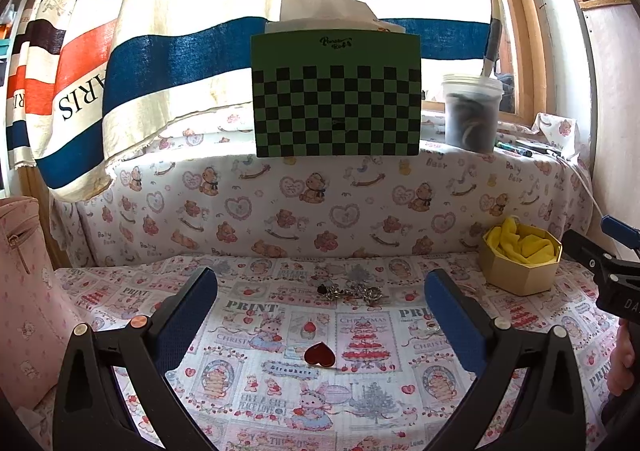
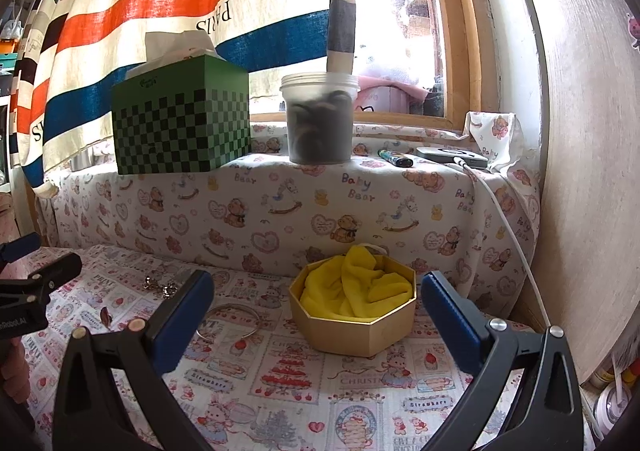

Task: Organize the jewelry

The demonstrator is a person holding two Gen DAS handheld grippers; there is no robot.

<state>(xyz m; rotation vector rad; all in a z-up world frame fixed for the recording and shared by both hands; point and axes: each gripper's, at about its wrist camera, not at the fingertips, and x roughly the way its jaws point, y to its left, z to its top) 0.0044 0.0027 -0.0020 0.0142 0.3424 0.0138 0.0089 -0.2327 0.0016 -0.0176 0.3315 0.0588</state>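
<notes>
Both grippers hang wide apart, empty: left gripper [image 1: 320, 303] over the red heart pendant [image 1: 319, 354], silver chain bracelet [image 1: 352, 293] beyond it; right gripper [image 2: 316, 305] faces the octagonal gold box [image 2: 354, 331], silver bangle [image 2: 230, 321] just left of it

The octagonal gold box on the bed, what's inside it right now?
The octagonal gold box holds a crumpled yellow cloth that fills it. No jewelry shows on top of the cloth. Anything beneath its folds, and the box's floor, is covered and cannot be seen.
</notes>
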